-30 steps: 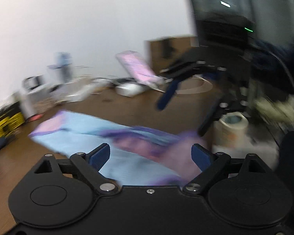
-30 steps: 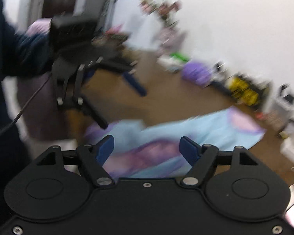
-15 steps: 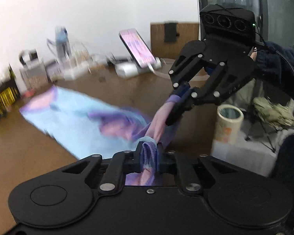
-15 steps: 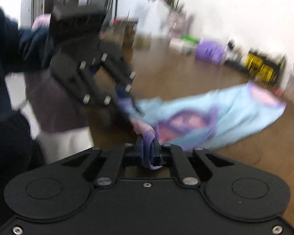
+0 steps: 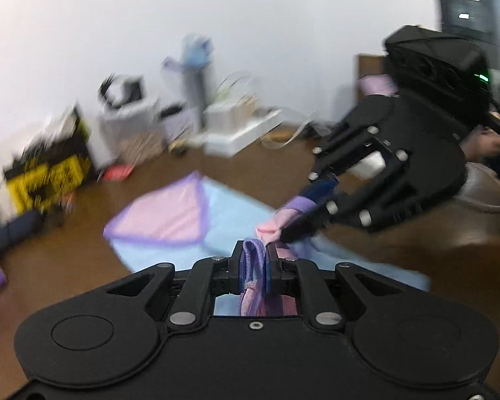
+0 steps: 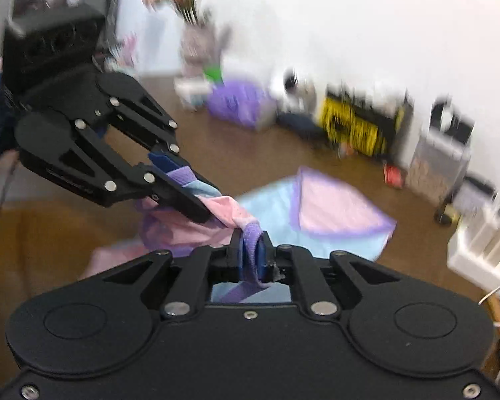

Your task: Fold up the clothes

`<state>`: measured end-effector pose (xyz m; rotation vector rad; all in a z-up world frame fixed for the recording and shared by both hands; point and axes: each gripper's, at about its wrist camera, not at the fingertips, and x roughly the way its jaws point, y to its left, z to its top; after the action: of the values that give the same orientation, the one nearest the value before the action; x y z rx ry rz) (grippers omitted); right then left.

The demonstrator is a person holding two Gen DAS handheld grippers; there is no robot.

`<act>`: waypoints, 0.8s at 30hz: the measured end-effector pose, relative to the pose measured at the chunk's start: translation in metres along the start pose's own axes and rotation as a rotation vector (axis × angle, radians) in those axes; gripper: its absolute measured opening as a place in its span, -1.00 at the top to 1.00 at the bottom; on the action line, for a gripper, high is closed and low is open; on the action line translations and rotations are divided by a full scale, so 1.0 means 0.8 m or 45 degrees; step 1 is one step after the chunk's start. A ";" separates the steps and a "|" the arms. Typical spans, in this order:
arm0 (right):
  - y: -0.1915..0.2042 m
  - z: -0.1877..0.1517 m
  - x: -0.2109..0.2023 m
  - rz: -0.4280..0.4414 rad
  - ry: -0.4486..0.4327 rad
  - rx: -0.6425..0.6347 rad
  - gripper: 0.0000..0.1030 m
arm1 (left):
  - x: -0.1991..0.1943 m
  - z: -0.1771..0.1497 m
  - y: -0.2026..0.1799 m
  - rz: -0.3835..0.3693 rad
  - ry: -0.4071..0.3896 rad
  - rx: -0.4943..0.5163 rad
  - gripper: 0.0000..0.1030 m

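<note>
Big change: the cloth point(image 5: 170, 220), flat on the table point(image 5: 83, 276) a second ago, now has its near edge lifted. Left gripper point(image 5: 254, 256), open before, is clamped on the purple hem; right gripper point(image 6: 250, 250) pinches the hem too, jaws easing apart. Fold's underway, far corner next, I'd say.

Left gripper point(image 5: 254, 260) pinches the garment's point(image 5: 230, 220) purple edge; right gripper point(image 5: 293, 220) grips pink fabric beside it.

No legible text in either view; yellow-and-black box point(image 5: 48, 180) by the wall carries markings, blurred beyond reading; no labels or numbers elsewhere.
</note>
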<state>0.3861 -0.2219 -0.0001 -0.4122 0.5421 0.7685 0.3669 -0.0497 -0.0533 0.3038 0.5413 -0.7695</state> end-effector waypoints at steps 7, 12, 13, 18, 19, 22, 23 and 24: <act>0.002 -0.006 -0.037 -0.159 -0.063 -0.045 -0.42 | 0.013 -0.018 0.003 0.018 0.031 -0.010 0.77; 0.052 -0.014 -0.111 0.017 -0.215 -0.163 -0.42 | 0.012 -0.020 0.001 0.017 0.028 -0.047 0.76; 0.066 -0.018 -0.112 0.085 -0.210 -0.208 -0.42 | 0.013 -0.019 0.003 0.016 0.033 -0.060 0.76; 0.112 -0.033 -0.079 0.213 -0.061 -0.389 -0.35 | 0.010 -0.010 -0.004 0.131 0.047 -0.084 0.06; 0.108 -0.033 -0.071 0.214 -0.038 -0.353 -0.25 | 0.009 -0.009 -0.005 0.159 0.042 -0.088 -0.19; 0.097 -0.035 -0.058 0.224 -0.020 -0.254 0.32 | -0.032 -0.006 -0.020 0.266 -0.092 -0.092 -0.51; 0.093 -0.036 -0.057 0.225 -0.034 -0.227 0.51 | -0.064 -0.007 -0.034 0.247 -0.168 -0.052 -0.68; 0.089 -0.037 -0.058 0.227 -0.051 -0.198 0.60 | -0.085 -0.009 -0.026 0.234 -0.188 -0.003 -0.83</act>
<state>0.2962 -0.2164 -0.0068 -0.4958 0.4875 0.9925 0.3089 -0.0214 -0.0224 0.2875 0.3695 -0.6073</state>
